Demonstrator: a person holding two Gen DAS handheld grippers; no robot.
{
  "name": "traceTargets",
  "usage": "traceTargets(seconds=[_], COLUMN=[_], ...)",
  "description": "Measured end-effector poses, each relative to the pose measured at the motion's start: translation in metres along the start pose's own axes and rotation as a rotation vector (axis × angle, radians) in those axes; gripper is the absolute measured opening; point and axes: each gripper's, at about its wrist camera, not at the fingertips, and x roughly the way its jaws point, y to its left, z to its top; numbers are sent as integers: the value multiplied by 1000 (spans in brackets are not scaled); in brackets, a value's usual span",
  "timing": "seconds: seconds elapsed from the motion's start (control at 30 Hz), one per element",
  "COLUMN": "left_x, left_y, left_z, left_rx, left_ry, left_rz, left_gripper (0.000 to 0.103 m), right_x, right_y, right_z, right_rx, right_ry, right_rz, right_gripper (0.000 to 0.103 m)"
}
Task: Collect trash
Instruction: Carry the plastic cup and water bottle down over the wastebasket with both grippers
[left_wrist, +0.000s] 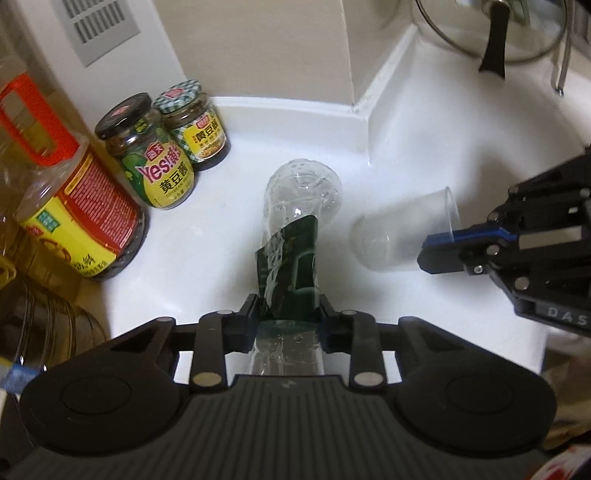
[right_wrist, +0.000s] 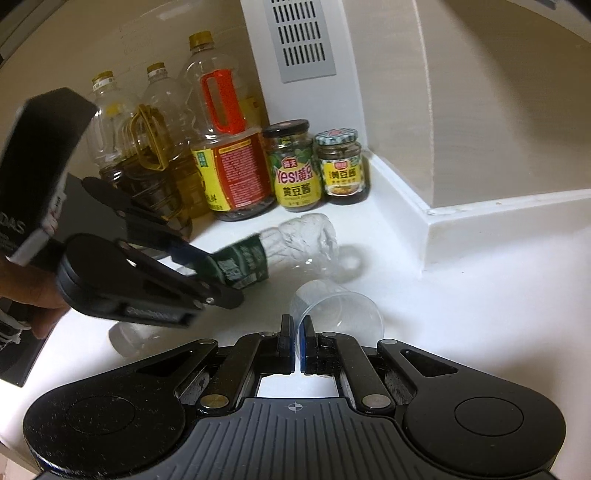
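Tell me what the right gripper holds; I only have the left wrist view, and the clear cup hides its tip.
Observer: The right gripper is shut on the clear cup's rim.
Operator: Say what's behind the red-handled bottle.
Observer: Two more oil bottles, yellow-capped, stand behind the red-handled bottle.
Operator: Report who's holding the left gripper.
Observer: A hand shows behind the left gripper, which is clamped on the plastic bottle.
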Motion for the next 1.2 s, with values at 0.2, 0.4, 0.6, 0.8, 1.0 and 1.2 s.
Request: traceTargets(seconds=[0.2, 0.4, 0.6, 0.8, 1.0, 1.2], left_x=[-22, -47, -73, -98, -123, -151], left_y=[-14, -35, -67, -100, -123, -138], left_z=[-6, -10, -15, -32, -59, -98], left_rx=[-56, -135, -208, -236, -232, -202], left_ry=[-8, -12, -22, -47, -87, -107], left_rz=[-11, -7, -18, -83, -171, -246], left_gripper=[28, 28, 28, 28, 28, 28], right_x=[-16, -35, -59, -95, -137, -176], right_y=[-1, -2, -4, -4, 15, 59], right_z=[-3, -13, -23, -38, -61, -91], right_rx=[-9, -66, -143, -159, -153, -127], right_ry=[-7, -6, 0, -3, 2, 5], right_rz=[6, 22, 36, 9, -50, -109], right_gripper=[3, 2, 2, 2, 2, 2])
